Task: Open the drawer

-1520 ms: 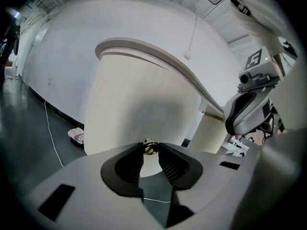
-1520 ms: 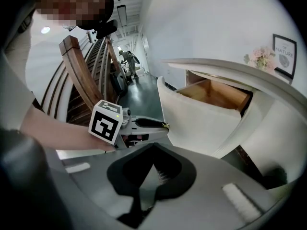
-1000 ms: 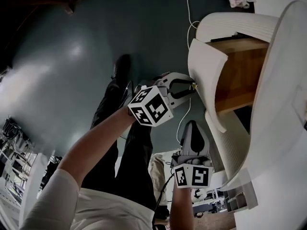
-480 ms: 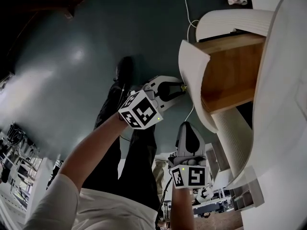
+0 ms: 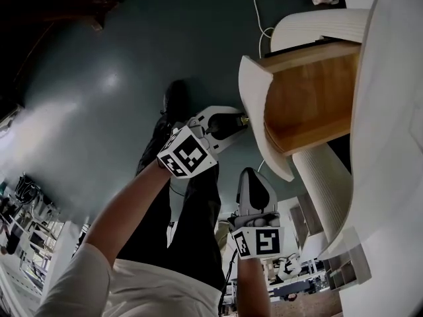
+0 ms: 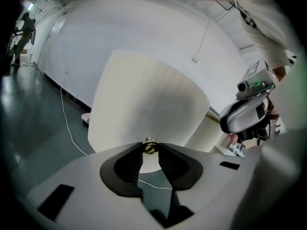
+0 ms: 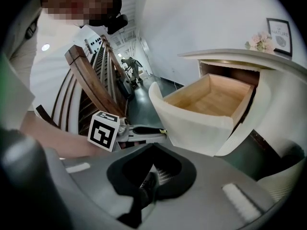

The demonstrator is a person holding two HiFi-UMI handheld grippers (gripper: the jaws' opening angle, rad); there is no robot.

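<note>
Hanging nearest the camera, low in the head view, the right gripper (image 5: 255, 177) has its jaws together on nothing and has drifted slightly left with the other hand. Just above it, the left gripper (image 5: 239, 120) stays clamped on the small brass knob (image 6: 150, 146), pads pressing it from both sides. Over the last second that gripper has drawn back toward the left of the head view, and the drawer (image 5: 310, 98) has come with it. Its curved white front now stands farther from the cabinet (image 5: 390, 144), and more of the wooden side is bared. By my judgement the drawer is already well open and the pull is late in its travel. In the right gripper view the box shows empty, a little right of centre.

Little writing can be read. The cubes on the grippers carry only black-and-white square markers, no letters. Farthest off, at the upper right of the right gripper view, a small framed sign (image 7: 279, 32) stands on the cabinet top beside pale flowers. Its print is too small to read surely.
</note>
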